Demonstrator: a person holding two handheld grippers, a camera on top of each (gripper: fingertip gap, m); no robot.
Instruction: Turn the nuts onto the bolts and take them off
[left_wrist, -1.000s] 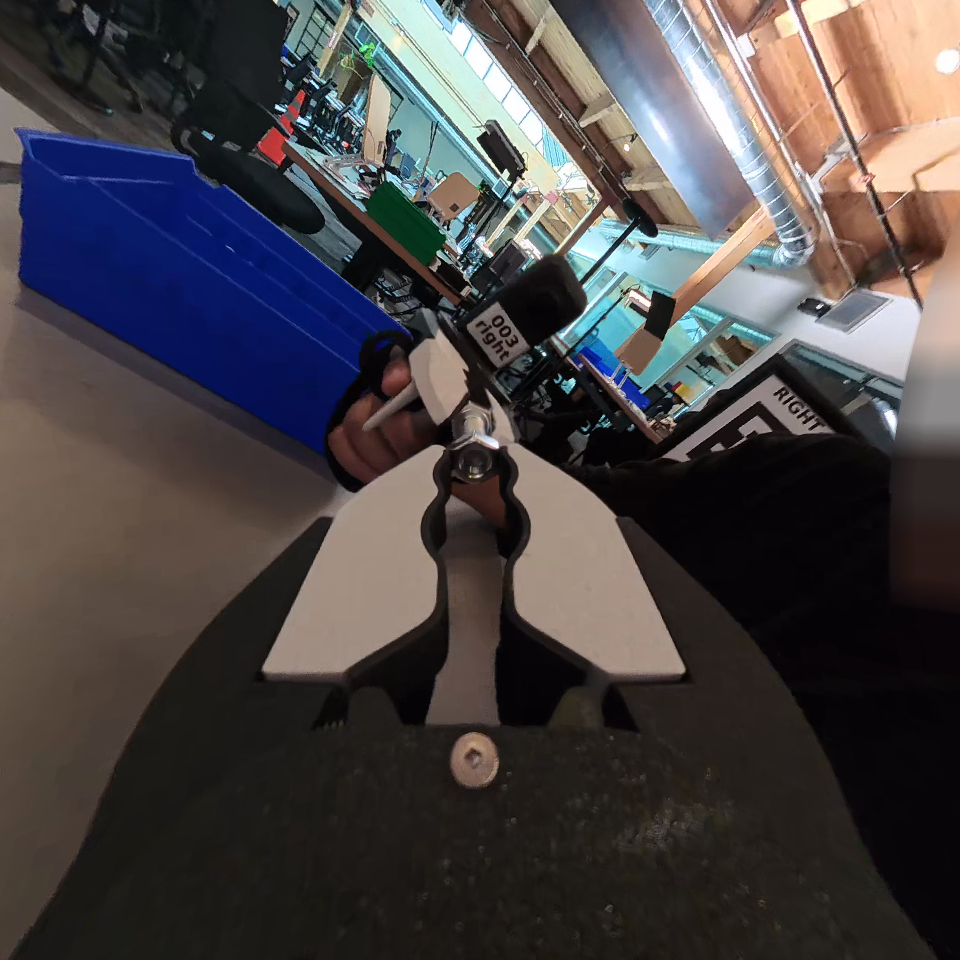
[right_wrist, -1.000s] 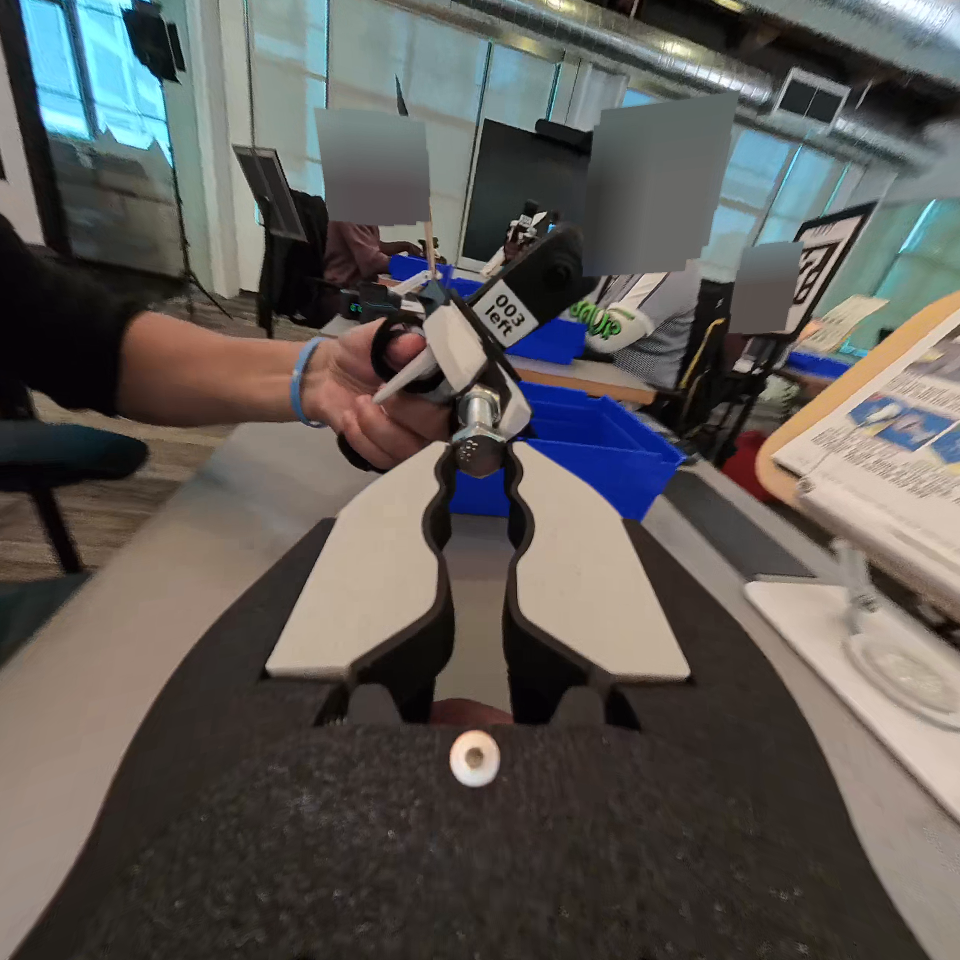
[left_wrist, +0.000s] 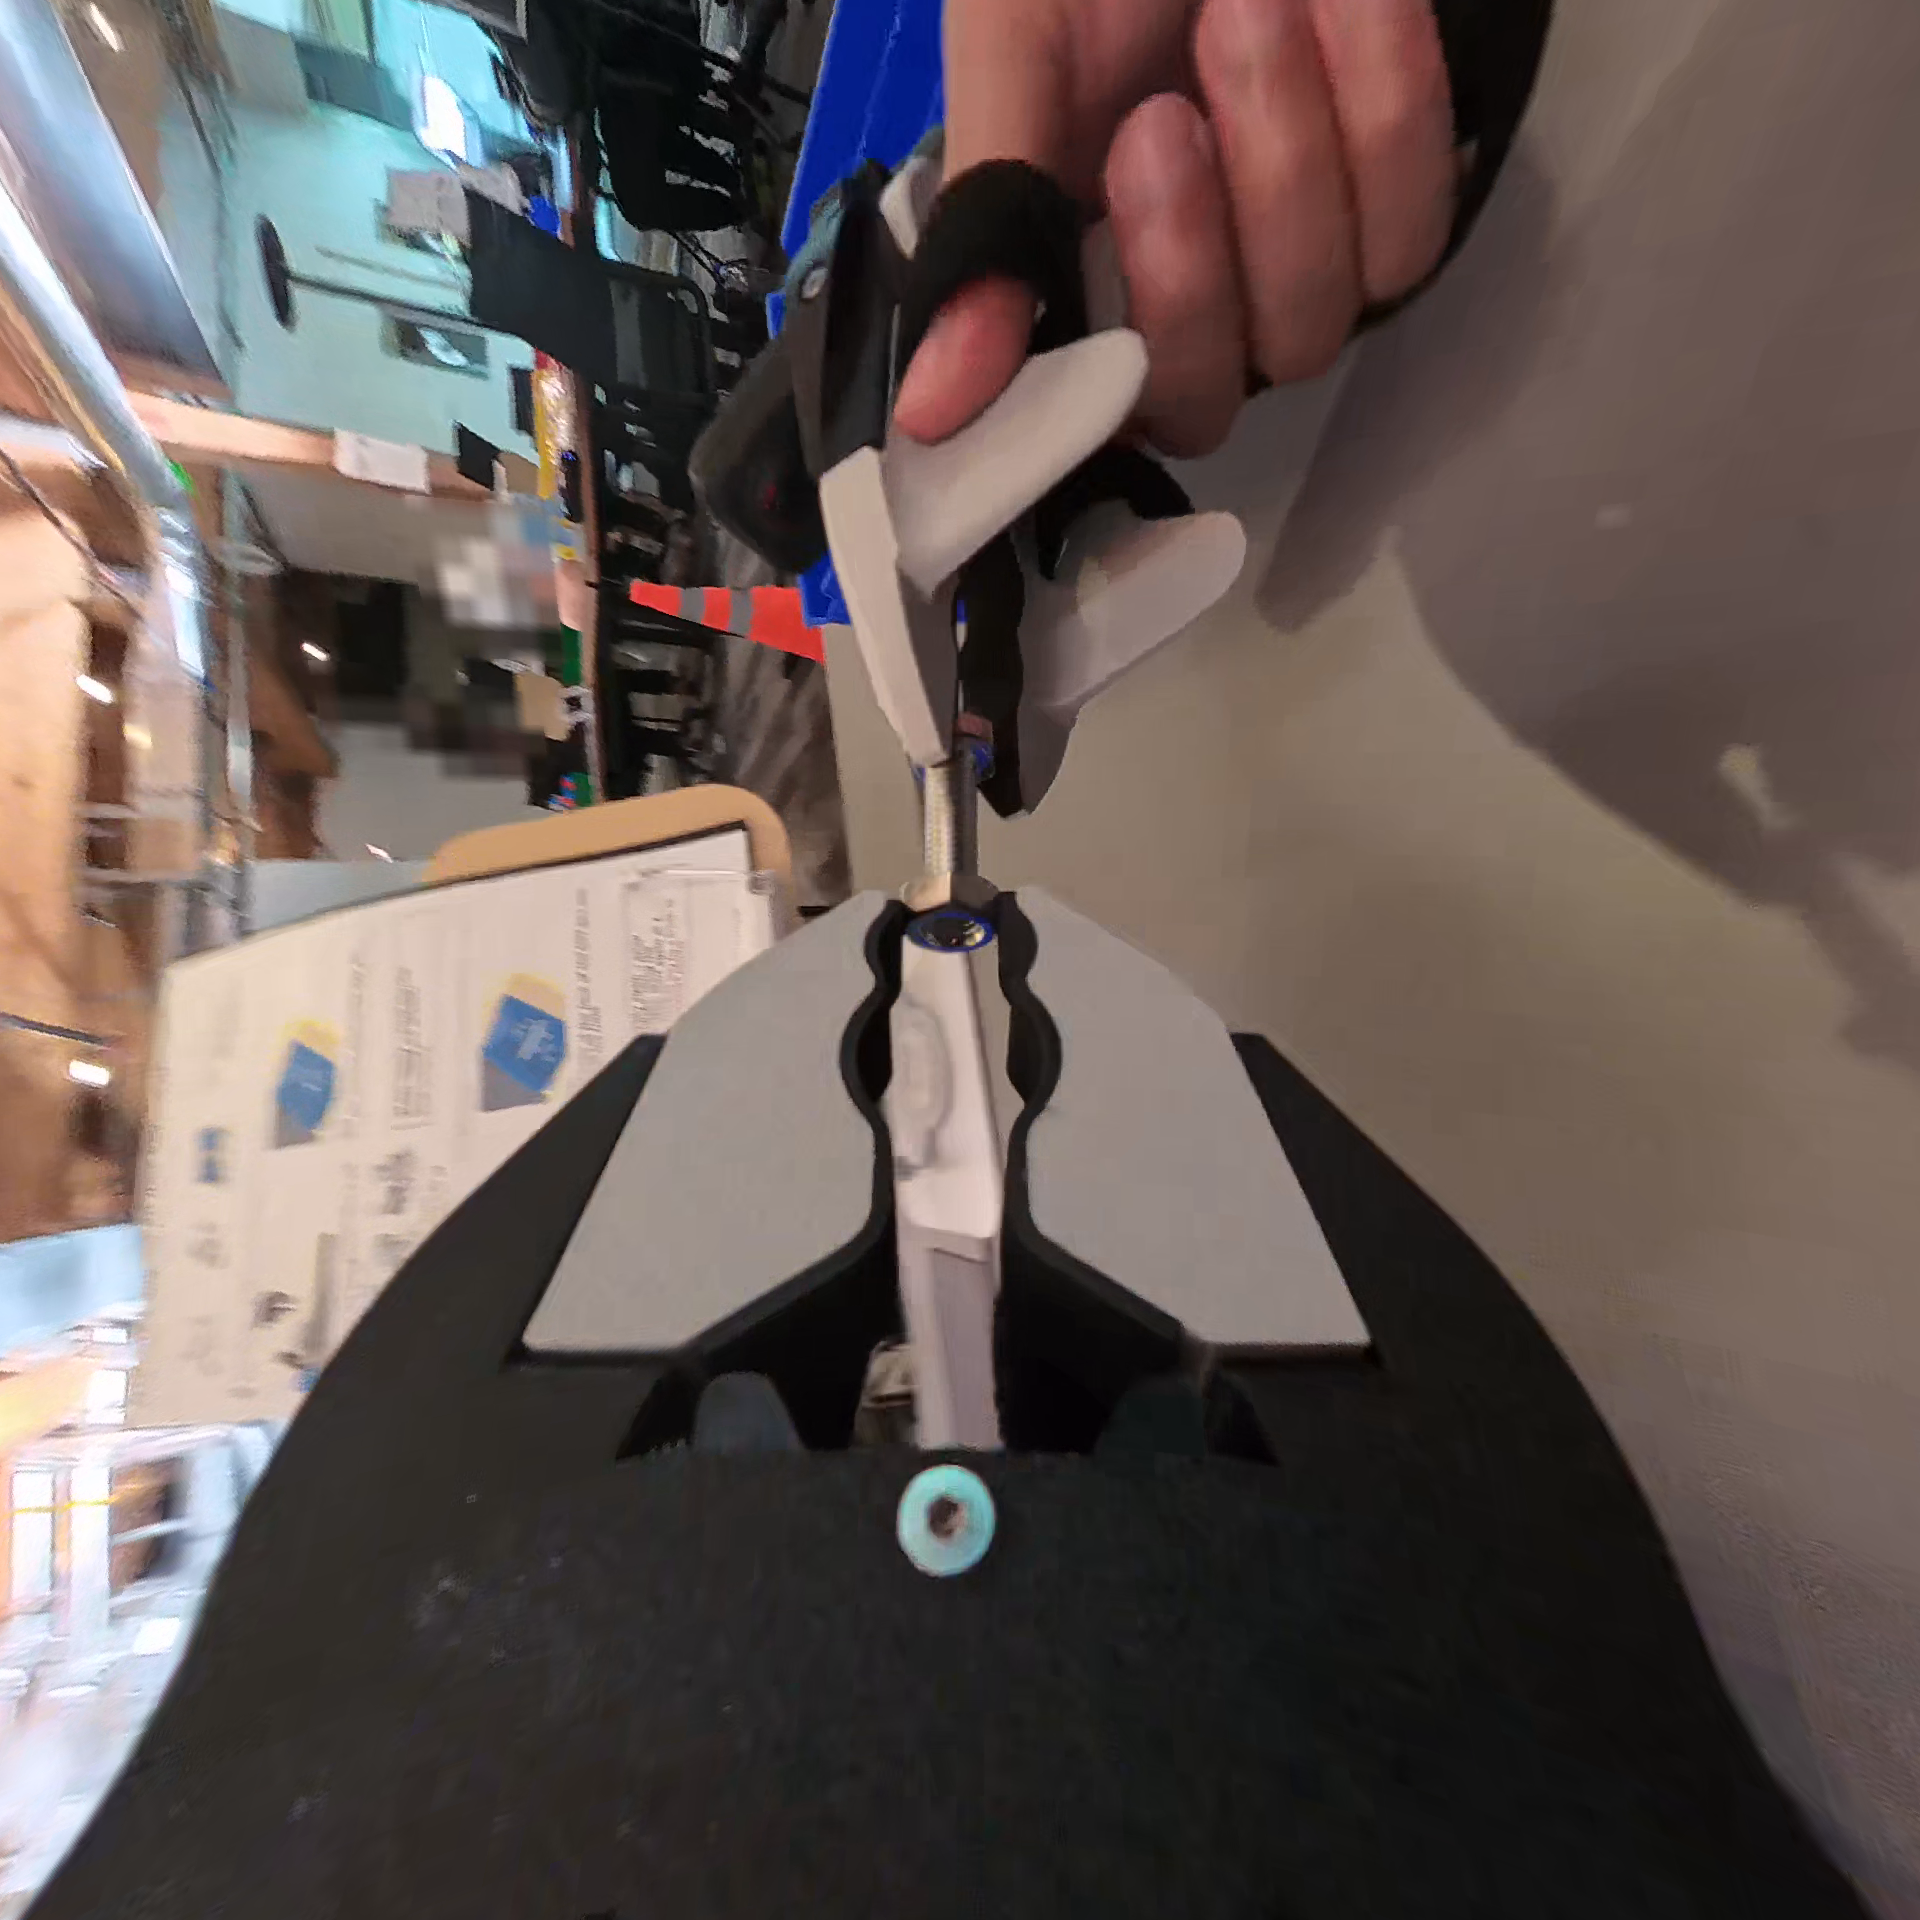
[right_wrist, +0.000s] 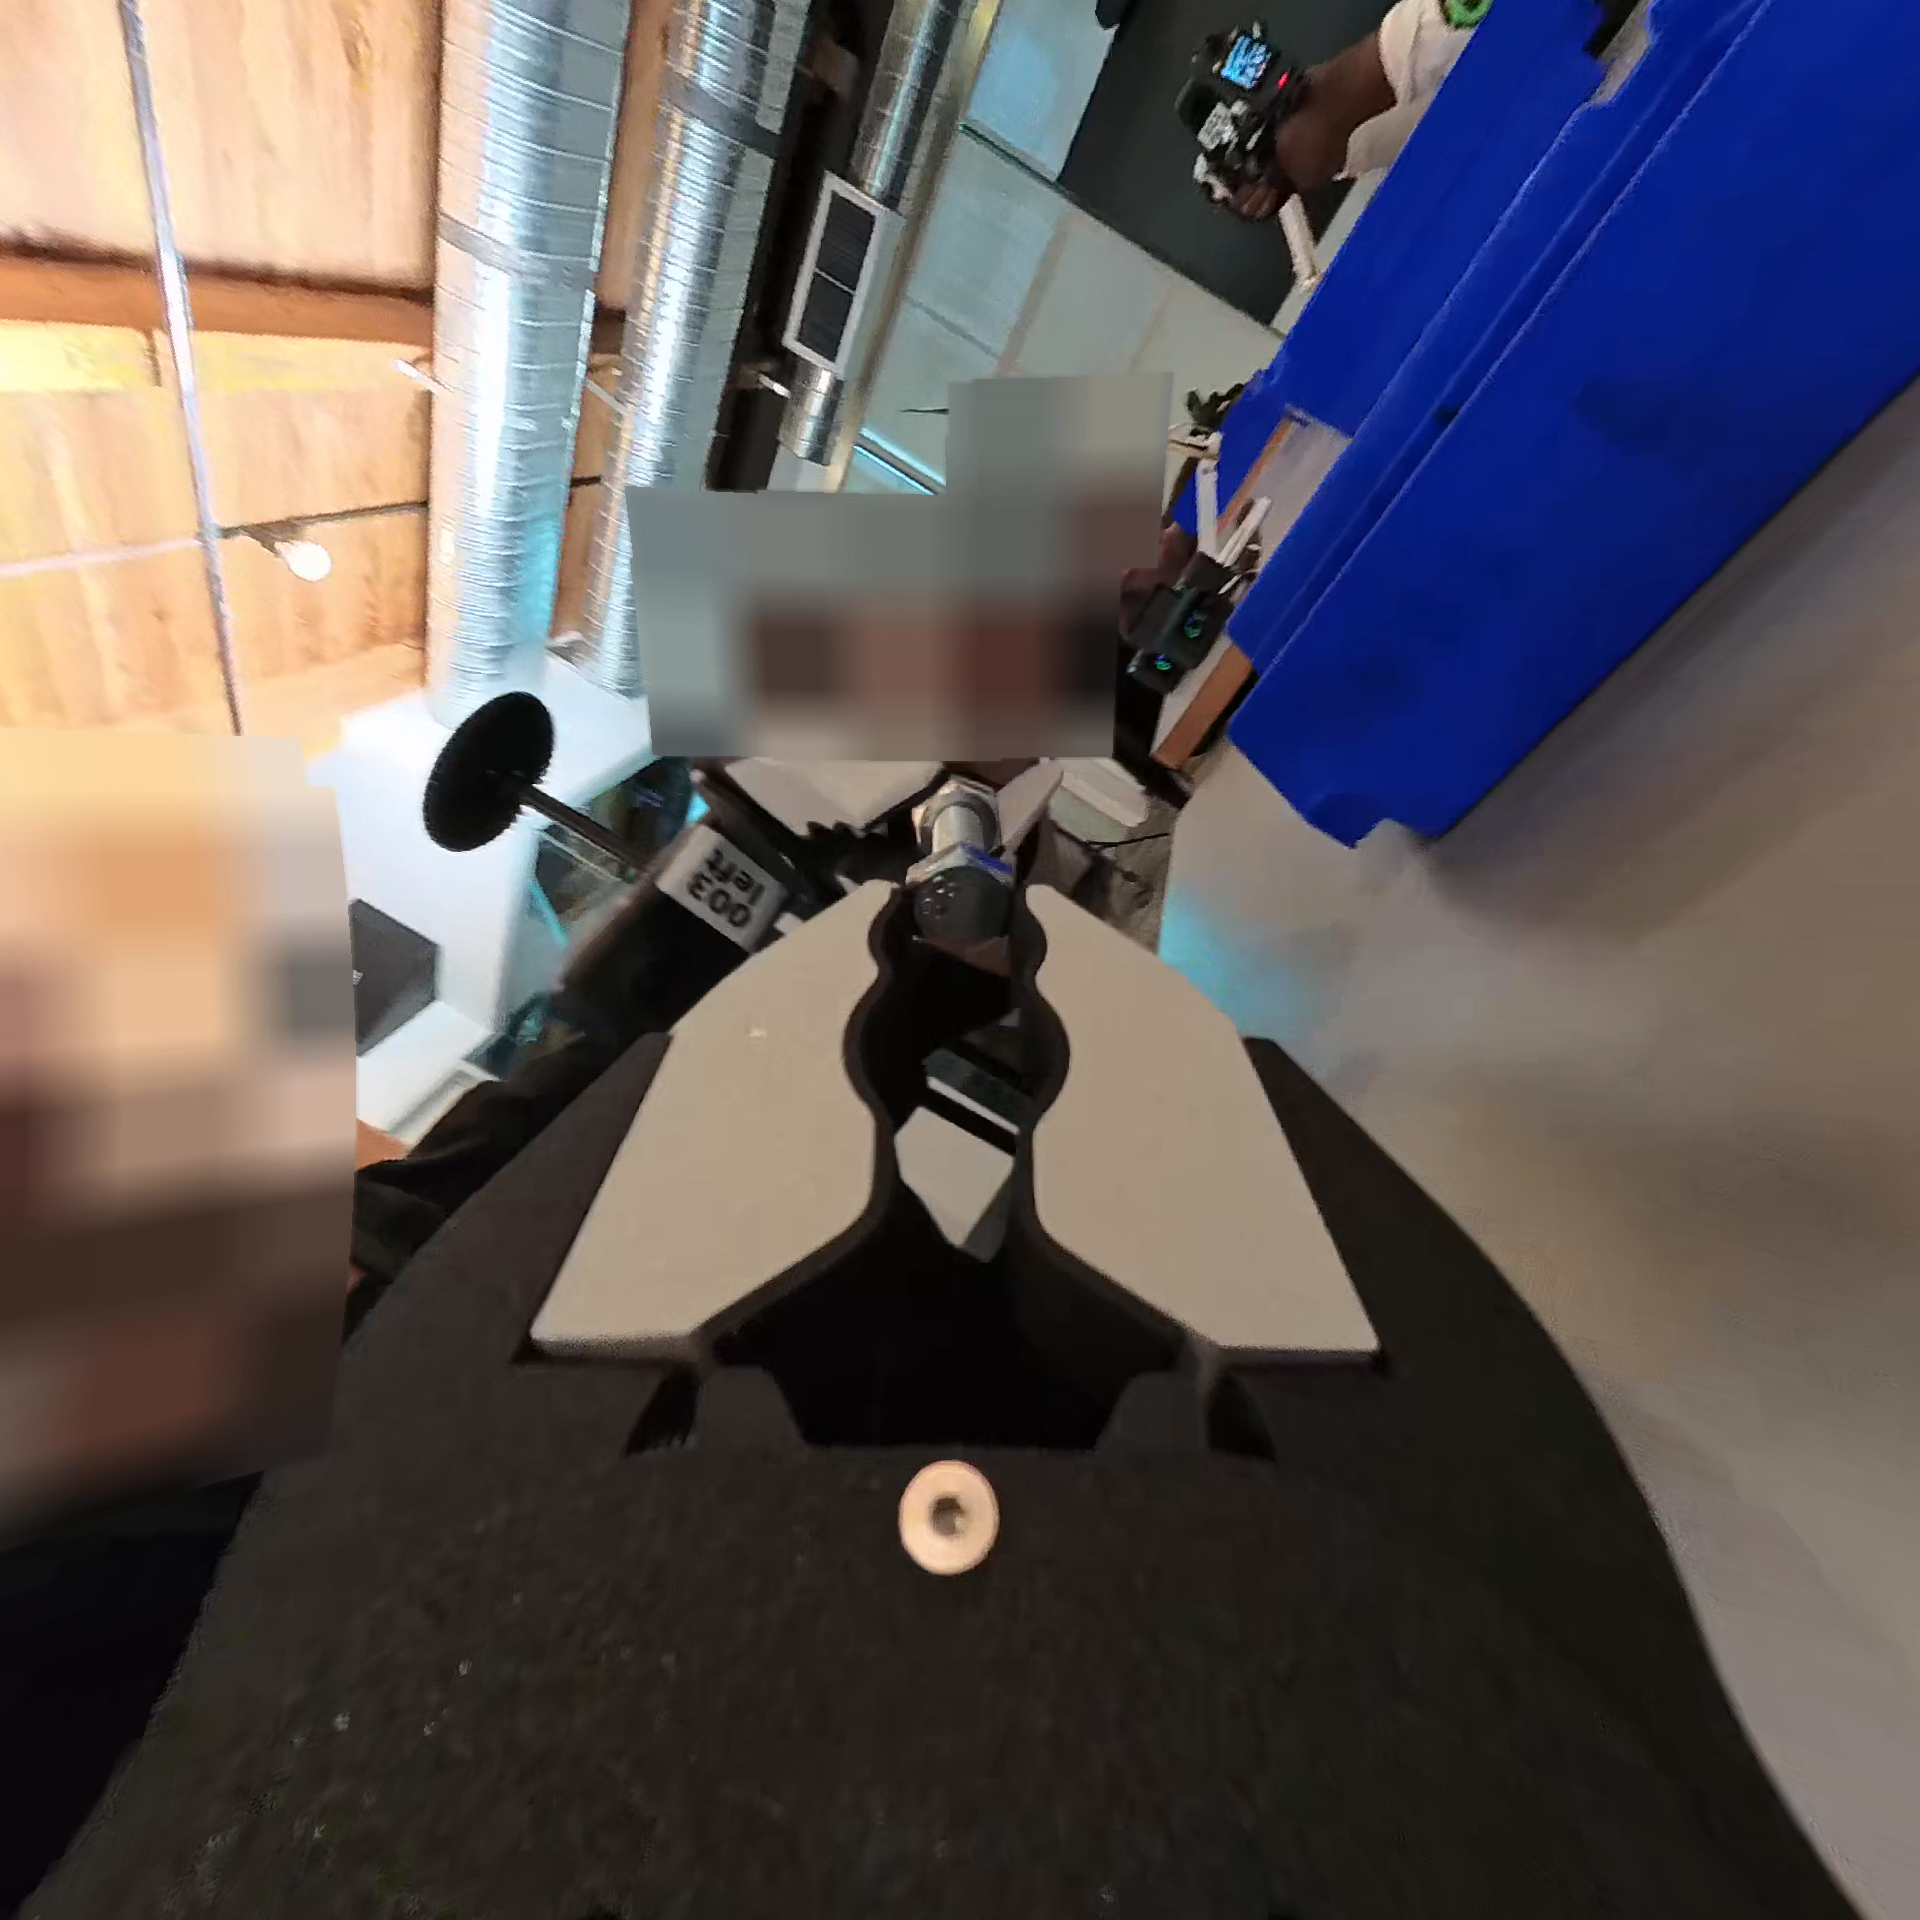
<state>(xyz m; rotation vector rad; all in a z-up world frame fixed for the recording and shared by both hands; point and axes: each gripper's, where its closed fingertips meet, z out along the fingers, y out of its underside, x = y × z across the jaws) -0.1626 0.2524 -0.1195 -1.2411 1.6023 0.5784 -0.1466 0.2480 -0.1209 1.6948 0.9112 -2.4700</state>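
In the left wrist view my left gripper is shut on a silver nut with a blue ring inside. The threaded bolt runs straight from the nut to my right gripper, which a hand holds close ahead. In the right wrist view my right gripper is shut on the bolt's hex head. The bolt's shaft points away into the left gripper beyond. Both grippers hold the bolt in the air above the grey table.
Blue bins stand on the table close behind the grippers. A board with printed sheets stands at the table's side. People work at other tables in the background, and an orange cone shows far off.
Both views have rolled about a quarter turn. In the left wrist view more bare thread shows between the nut and the right gripper's tips than before.
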